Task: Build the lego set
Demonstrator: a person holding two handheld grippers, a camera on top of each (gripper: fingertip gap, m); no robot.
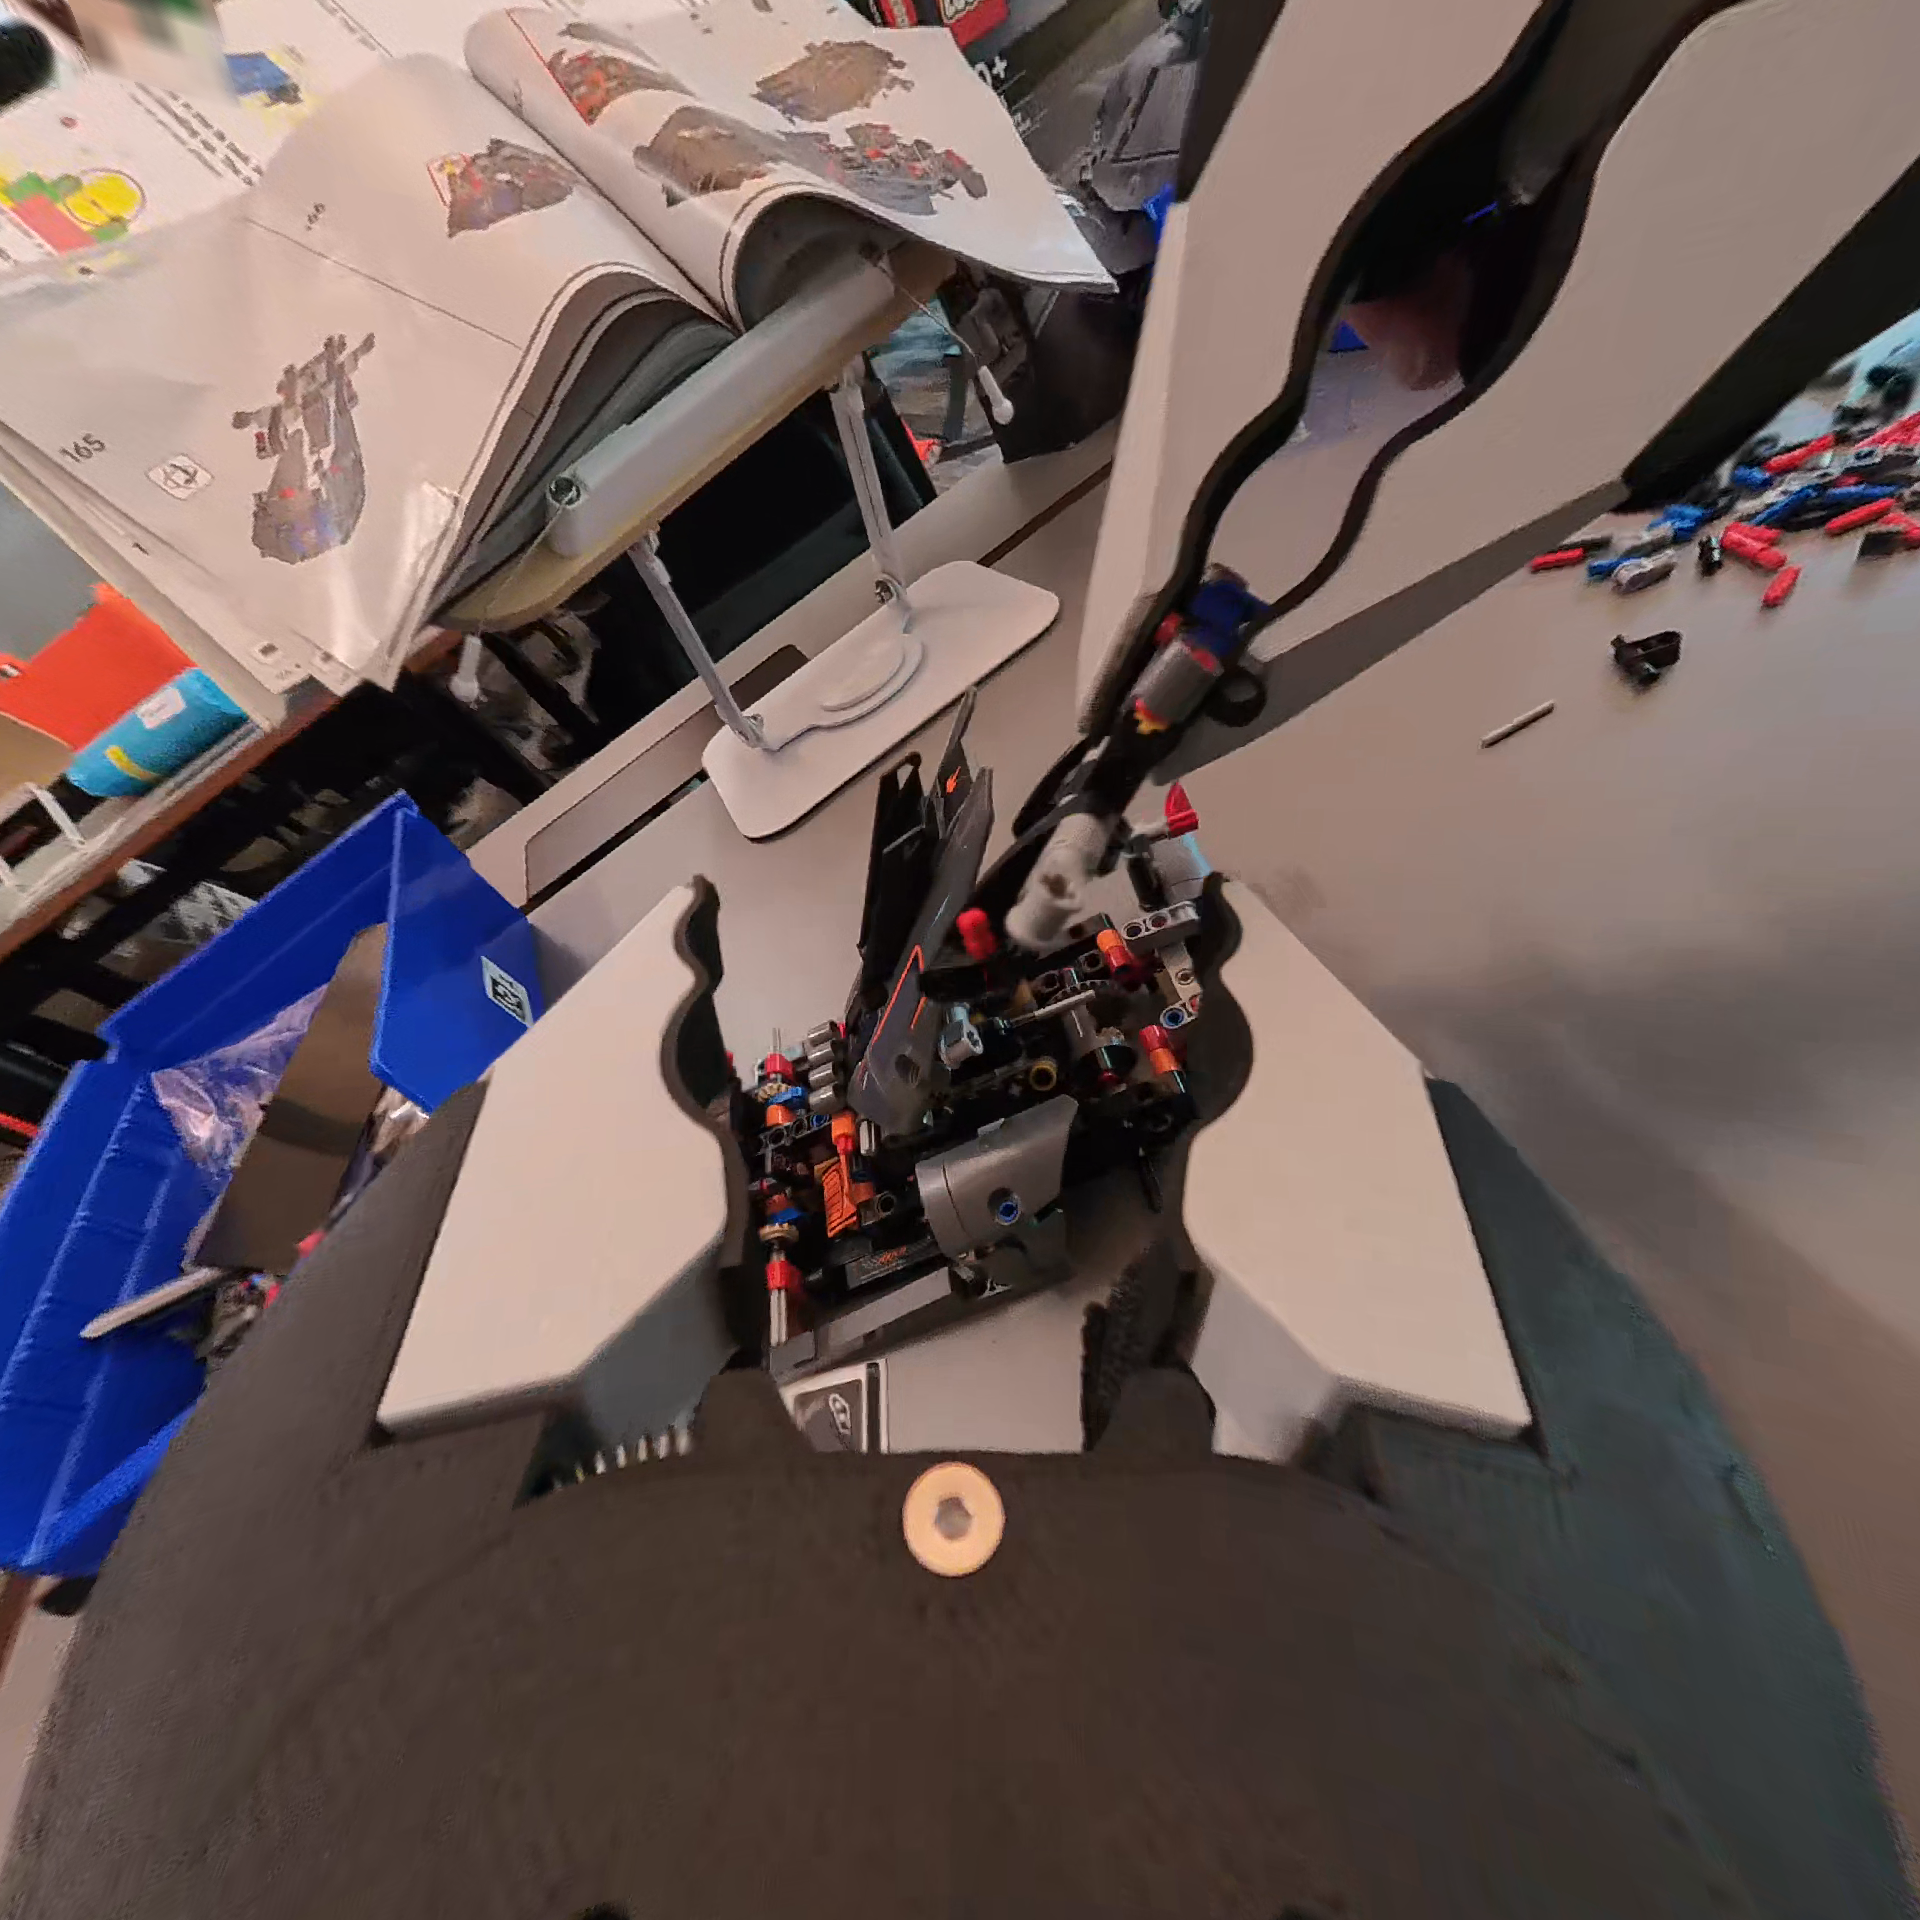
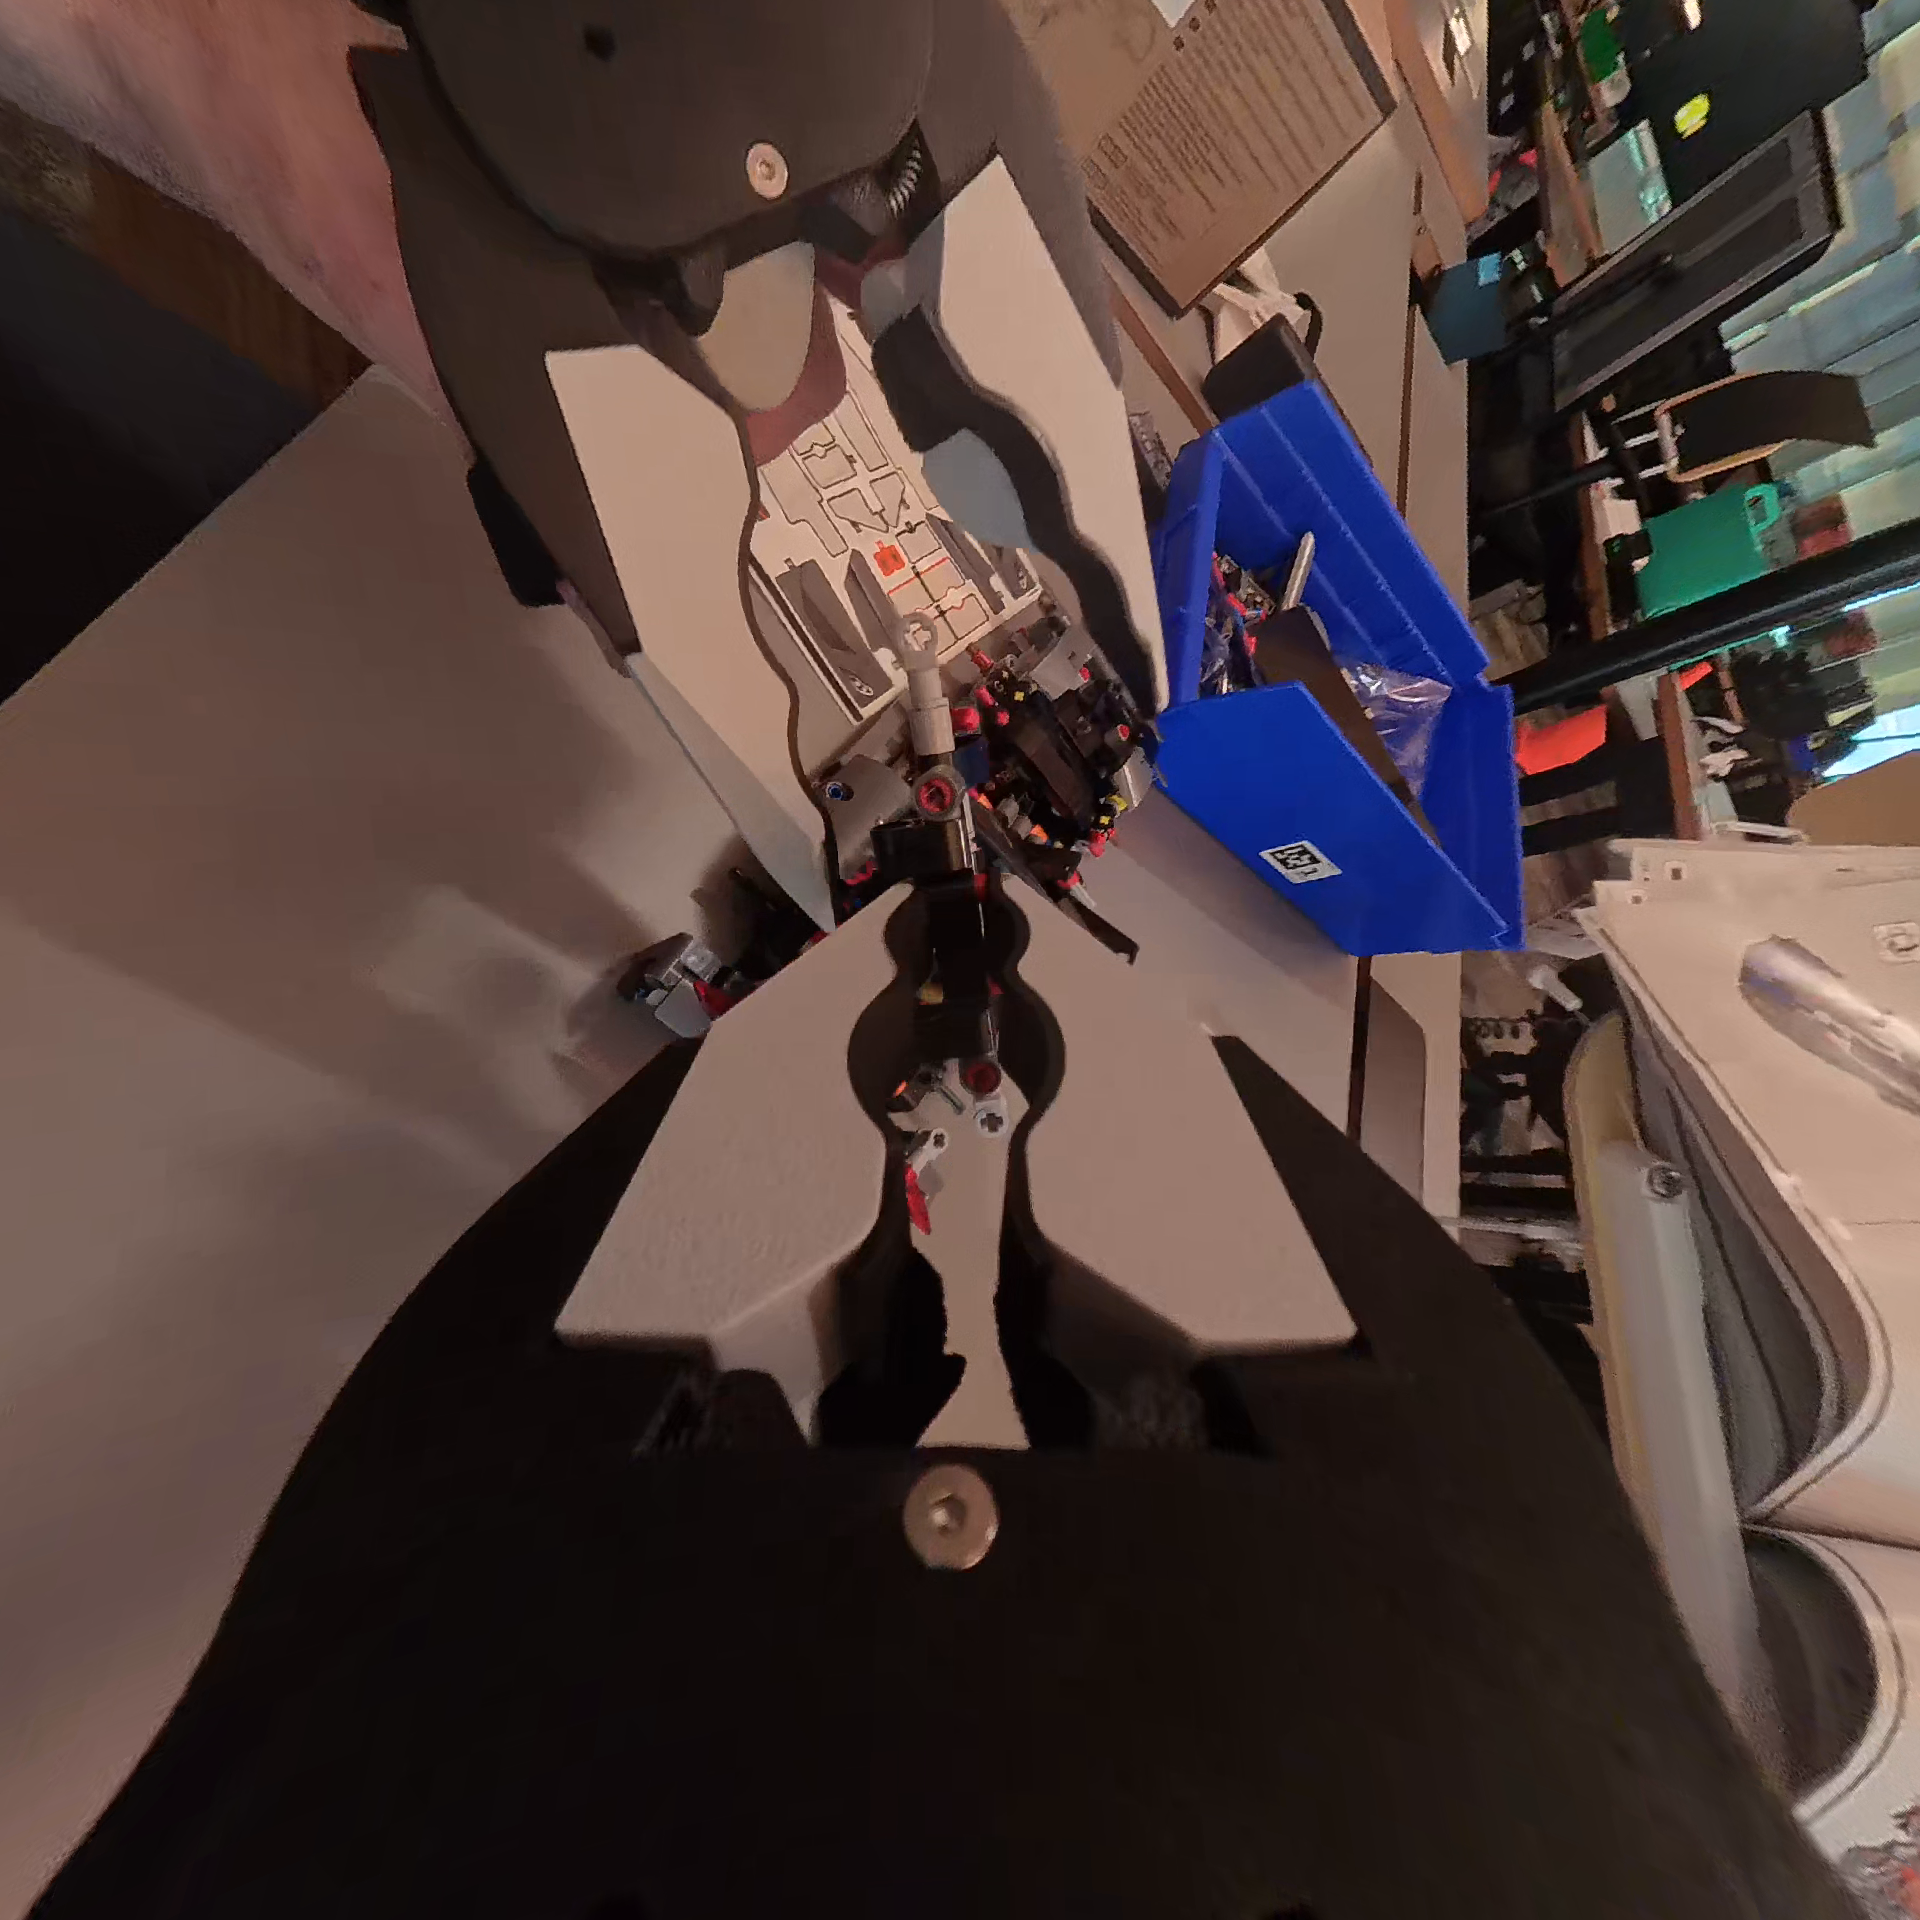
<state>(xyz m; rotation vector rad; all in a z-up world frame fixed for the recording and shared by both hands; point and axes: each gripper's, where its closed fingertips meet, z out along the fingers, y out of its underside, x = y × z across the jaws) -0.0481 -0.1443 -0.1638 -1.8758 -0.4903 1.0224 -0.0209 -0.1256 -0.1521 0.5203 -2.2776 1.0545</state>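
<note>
The partly built Lego model (image 1: 966, 1132), black and grey with red, blue and orange pins, sits between the fingers of my left gripper (image 1: 966, 914), which is shut on its sides. My right gripper (image 2: 948, 914) is shut on a long black sub-assembly (image 2: 956, 997) with red pins and a light grey connector (image 2: 925, 691). Its front end touches the top of the model (image 2: 1049, 748). In the left wrist view the right gripper (image 1: 1143, 743) reaches in from the upper right with that sub-assembly (image 1: 1184, 665). In the right wrist view the left gripper (image 2: 987, 821) comes down from the top.
A blue bin (image 1: 260, 1091) of parts stands left of the model and also shows in the right wrist view (image 2: 1340, 790). An open instruction booklet (image 1: 416, 312) rests on a stand (image 1: 894, 675). Loose pieces (image 1: 1766, 520) lie at the right. A sticker sheet (image 2: 883, 551) and a small grey part (image 2: 675, 982) lie on the table. My left and right fingertips are right by each other.
</note>
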